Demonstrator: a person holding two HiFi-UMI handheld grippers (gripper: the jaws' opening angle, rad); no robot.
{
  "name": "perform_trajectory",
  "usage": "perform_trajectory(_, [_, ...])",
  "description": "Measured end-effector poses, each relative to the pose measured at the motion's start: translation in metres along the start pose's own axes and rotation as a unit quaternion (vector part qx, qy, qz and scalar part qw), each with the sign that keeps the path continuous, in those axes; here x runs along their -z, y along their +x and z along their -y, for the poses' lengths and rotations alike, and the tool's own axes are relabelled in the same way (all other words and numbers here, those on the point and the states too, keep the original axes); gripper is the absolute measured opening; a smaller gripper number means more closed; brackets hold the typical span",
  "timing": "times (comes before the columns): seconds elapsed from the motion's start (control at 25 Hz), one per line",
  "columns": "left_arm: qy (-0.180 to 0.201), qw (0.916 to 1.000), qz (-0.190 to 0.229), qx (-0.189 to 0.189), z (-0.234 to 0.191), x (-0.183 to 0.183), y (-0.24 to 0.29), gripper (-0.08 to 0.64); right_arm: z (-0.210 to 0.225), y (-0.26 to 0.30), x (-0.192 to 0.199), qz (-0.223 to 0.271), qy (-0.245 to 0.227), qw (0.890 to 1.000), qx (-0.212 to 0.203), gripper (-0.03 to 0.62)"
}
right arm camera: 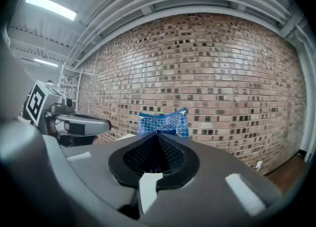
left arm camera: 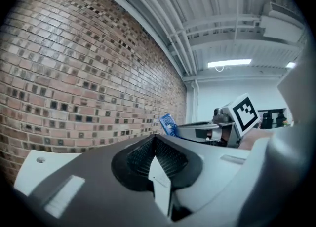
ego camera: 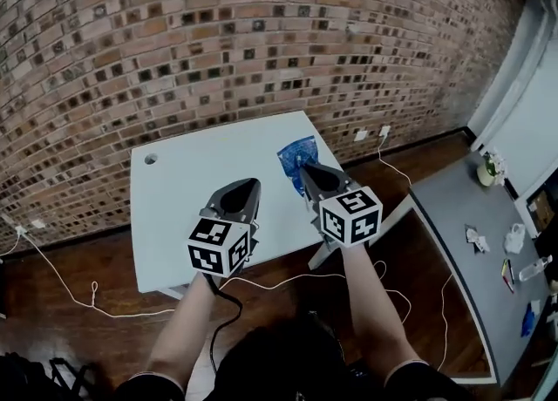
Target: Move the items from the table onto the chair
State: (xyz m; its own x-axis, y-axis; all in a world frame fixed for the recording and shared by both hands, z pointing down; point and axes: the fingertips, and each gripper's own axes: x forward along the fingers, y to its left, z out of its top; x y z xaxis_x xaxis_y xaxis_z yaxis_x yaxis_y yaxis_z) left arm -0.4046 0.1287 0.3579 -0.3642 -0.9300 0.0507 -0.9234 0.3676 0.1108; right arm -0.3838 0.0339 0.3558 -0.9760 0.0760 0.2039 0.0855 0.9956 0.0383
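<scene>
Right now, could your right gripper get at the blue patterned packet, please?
Probably yes: the right gripper points straight at the blue packet, close by, with nothing between them. Its fingers are shut, so they would have to open first.

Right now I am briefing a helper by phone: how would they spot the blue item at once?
Find the white table against the brick wall. At its far right corner, just past the tip of the right tool, is a blue packet. It is the only coloured thing on that top: deep blue with fine white lines.
</scene>
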Motion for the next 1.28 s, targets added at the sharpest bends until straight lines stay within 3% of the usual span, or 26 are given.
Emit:
perform_trajectory(0.16, [-0.002,0.9978,-0.006,0.066,0.053,0.01,0.033,0.011,0.044,-0.053,0.015,-0.005,0.009,0.998,0.07,0.005])
perform_trajectory(0.36, [0.003,0.9874,-0.016,0.158,0.143,0.019,0.083,0.011,0.108,-0.139,0.037,-0.002,0.031,0.986,0.163,0.005])
perform_trajectory(0.64, [0.012,0.9664,-0.025,0.255,0.287,0.028,0.148,0.011,0.197,-0.276,0.062,0.008,0.053,0.963,0.262,0.005])
perform_trajectory(0.88, [0.015,0.9427,-0.043,0.331,0.41,0.045,0.19,0.011,0.265,-0.387,0.095,0.003,0.08,0.939,0.335,0.005])
perform_trajectory(1.28, [0.022,0.9093,-0.061,0.411,0.585,0.088,0.258,0.011,0.372,-0.539,0.17,-0.002,0.129,0.902,0.413,0.005])
